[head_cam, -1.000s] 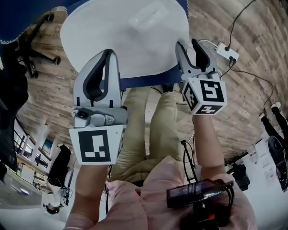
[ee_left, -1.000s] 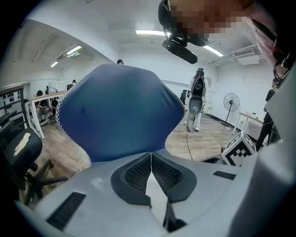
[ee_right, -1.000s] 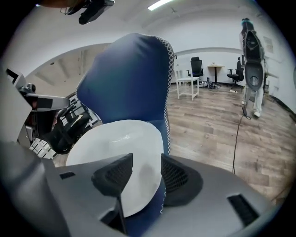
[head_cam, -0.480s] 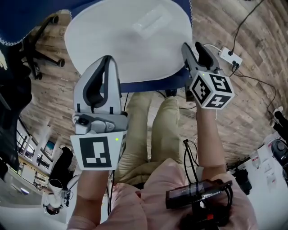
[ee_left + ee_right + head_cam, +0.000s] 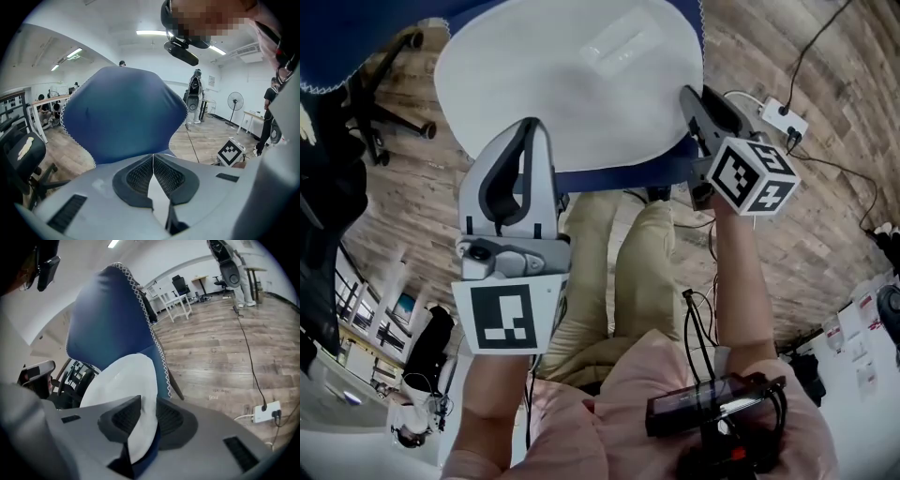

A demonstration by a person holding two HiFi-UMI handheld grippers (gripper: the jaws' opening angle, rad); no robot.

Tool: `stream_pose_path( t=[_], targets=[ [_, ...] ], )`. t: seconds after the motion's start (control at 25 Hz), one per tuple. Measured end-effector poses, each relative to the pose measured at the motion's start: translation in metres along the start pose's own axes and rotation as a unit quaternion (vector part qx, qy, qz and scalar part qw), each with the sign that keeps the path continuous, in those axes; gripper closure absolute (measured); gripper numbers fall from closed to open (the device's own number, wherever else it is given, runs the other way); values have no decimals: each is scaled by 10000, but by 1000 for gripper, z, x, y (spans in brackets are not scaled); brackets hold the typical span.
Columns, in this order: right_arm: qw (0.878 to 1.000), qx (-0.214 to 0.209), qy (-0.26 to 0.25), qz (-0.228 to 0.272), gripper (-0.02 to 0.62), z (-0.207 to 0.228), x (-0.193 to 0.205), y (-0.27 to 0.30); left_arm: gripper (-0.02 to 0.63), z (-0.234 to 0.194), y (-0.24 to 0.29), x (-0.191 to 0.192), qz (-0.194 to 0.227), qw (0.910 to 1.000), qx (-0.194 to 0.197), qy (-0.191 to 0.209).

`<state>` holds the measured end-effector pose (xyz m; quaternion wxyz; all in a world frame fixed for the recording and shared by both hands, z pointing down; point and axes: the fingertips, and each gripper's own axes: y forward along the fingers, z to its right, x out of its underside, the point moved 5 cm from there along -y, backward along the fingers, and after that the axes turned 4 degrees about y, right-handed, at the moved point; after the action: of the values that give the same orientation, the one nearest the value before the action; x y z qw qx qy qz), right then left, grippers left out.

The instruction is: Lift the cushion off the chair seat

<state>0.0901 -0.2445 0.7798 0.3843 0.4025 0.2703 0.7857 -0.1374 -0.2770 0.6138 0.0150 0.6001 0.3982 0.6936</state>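
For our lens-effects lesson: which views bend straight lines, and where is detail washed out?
Left gripper view: fisheye, dark corners, ceiling lights blown white. Right gripper view: same distortion, floorboards curve across the frame. Head view: cushion overexposed, almost featureless; surroundings dim.

We see cushion (image 5: 572, 84) as smooth matt white cloth; chair (image 5: 122, 112) blue matt fabric, white stitched edging; floor (image 5: 211, 357) matt wood planks; left tongs (image 5: 153, 157) matt grey plastic, pads (image 5: 140, 177) dark, fine-ribbed.
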Motion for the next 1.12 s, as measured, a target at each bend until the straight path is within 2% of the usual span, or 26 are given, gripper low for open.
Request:
stream_pose_path(
  t=[0.08,0.28,0.52,0.88,1.12],
  targets=[
    [10000,-41,-59,-6,522,-7,-2,-3,592,2,-4,-7,53,10000,-23,10],
    [9995,-45,-292,101,557,-27,-13,-23,592,8,-18,-28,205,9997,-96,28],
    [9955,-70,-913,227,566,-77,-31,-61,592,15,-47,-62,458,9987,-234,-59],
    [9816,-438,-1796,484,566,-159,-65,-116,592,19,-98,-115,978,9938,-525,40],
    [9726,-517,-2154,707,566,-204,-92,-154,592,19,-132,-146,1296,9893,-661,51]
  ],
)
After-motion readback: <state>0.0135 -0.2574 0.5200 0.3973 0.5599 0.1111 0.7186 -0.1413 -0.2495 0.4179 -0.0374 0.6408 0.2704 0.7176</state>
